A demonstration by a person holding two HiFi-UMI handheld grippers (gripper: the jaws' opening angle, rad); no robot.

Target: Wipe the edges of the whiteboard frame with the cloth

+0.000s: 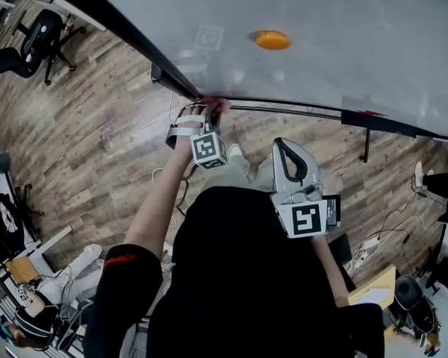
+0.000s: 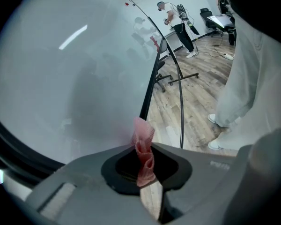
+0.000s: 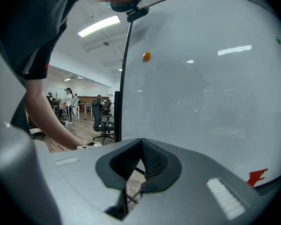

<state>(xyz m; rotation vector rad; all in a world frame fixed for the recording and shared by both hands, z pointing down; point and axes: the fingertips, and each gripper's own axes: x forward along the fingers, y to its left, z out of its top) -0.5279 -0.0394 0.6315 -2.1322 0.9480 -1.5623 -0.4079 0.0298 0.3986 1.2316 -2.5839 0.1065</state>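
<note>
head view: a wood-plank floor (image 1: 89,148) in grey-brown tones fills the room below me; a black office chair (image 1: 39,37) on castors stands at upper left, and i see cables (image 1: 392,218) and a white power strip (image 1: 364,249) lying on the planks at right

right gripper view: a long ceiling light (image 3: 99,26) glows overhead; under a white wall (image 3: 84,76) i make out an open office with a second office chair (image 3: 101,118), pale tables (image 3: 86,108) further back and a small standing figure (image 3: 68,102)

left gripper view: the same planking runs to the far end, where a person (image 2: 174,22) stands near a dark chair (image 2: 207,17)
</note>
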